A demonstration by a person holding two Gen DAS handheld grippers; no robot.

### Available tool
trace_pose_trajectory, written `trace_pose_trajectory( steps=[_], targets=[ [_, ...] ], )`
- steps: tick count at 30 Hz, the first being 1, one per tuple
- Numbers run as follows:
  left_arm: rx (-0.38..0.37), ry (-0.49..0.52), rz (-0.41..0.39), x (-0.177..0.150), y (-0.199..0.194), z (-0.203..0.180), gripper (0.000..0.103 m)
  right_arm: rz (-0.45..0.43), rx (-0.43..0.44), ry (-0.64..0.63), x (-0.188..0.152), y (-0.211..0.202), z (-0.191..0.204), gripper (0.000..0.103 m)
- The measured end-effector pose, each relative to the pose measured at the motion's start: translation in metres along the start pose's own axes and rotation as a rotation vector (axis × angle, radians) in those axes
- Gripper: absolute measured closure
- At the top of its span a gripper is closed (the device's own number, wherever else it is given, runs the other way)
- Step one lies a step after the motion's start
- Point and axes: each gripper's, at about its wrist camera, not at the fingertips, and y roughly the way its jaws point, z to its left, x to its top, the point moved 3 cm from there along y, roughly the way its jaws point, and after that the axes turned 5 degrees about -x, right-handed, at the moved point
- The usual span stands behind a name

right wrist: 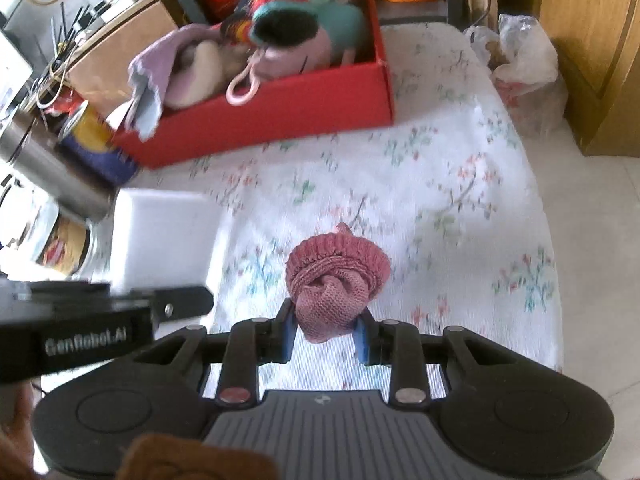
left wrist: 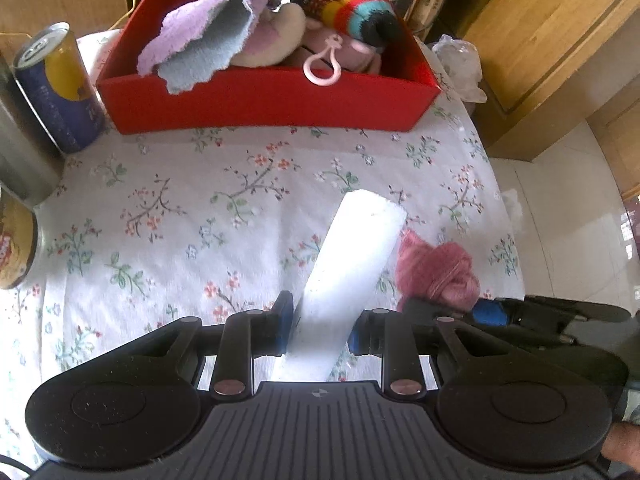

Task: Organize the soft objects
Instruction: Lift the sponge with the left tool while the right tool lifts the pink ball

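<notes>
My left gripper [left wrist: 320, 330] is shut on a white foam block [left wrist: 348, 276] that sticks forward above the floral tablecloth; the block also shows in the right wrist view [right wrist: 160, 236]. My right gripper [right wrist: 326, 336] is shut on a pink knitted item [right wrist: 336, 284], held over the cloth; it also shows in the left wrist view [left wrist: 436, 272], just right of the foam. A red box [left wrist: 264, 100] at the back of the table holds a purple cloth [left wrist: 208, 40], plush toys and a striped knitted item [left wrist: 352, 0].
A blue and yellow can [left wrist: 56, 88] and a steel cup [left wrist: 20, 160] stand at the left, beside a printed tin [left wrist: 12, 248]. A plastic bag [right wrist: 524, 64] lies on the floor right of the table. Wooden cabinets [left wrist: 560, 40] stand at the right.
</notes>
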Motion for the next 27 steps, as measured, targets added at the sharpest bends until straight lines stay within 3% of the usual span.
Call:
trace_pose_trajectory(
  steps=[14,27],
  targets=[
    [0.035,0.038,0.02,-0.037,-0.002,-0.006,0.076,-0.006,-0.01,-0.045,-0.034,-0.019,0.009,0.102],
    [0.131,0.118,-0.069,-0.039,-0.022,-0.014,0.076,-0.076,-0.018,-0.081,-0.036,-0.037,0.018,0.101]
  ],
)
